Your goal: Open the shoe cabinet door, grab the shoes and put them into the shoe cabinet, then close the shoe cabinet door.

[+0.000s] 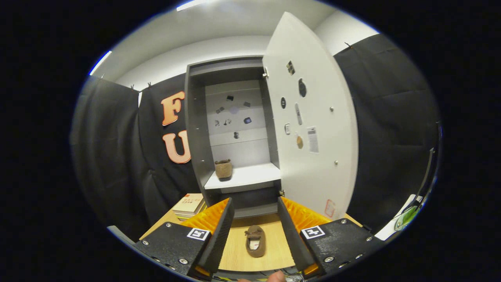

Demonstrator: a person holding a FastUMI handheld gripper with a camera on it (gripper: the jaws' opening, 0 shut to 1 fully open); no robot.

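The shoe cabinet (197, 129) stands ahead on the wooden table, its white door (313, 125) swung wide open to the right. One brown shoe (223, 169) rests on the white shelf (250, 175) inside, toward the left. A second brown shoe (255, 241) lies flat on the table (238, 250) below, between my fingers and apart from both. My gripper (255, 219) is open, with its fingers (219, 223) spread wide on either side of that shoe and nothing pressed between them.
A stack of books (190, 205) lies on the table left of the cabinet base. Small stickers dot the cabinet's back wall and the inside of the door. A green and white object (407, 217) sits at the far right.
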